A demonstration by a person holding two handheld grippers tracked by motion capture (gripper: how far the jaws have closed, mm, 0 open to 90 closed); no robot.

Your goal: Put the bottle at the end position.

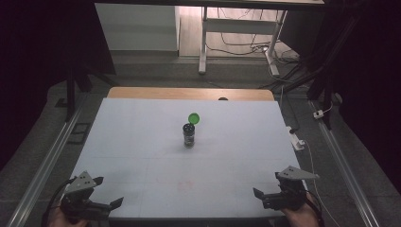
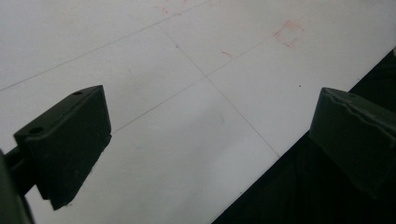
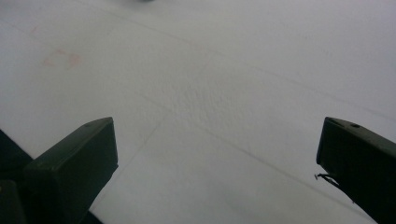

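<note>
Both grippers, left (image 1: 101, 192) and right (image 1: 267, 187), rest wide open and empty at the near desk (image 1: 142, 142) edge, well short of the untouched jar (image 1: 189, 135) with its green lid (image 1: 194, 117) flipped open, so handling appears unstarted.

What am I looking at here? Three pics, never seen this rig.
No robot: a person holds a pair of tongs in each hand. The high view looks down on a white table; the left tongs and right tongs sit at its near corners. The other two pictures come from cameras riding on each pair, looking along its black jaws, which stand wide apart over bare table in both. Nothing is held. Mid-table stands a small dark jar with its green lid flipped open.
</note>
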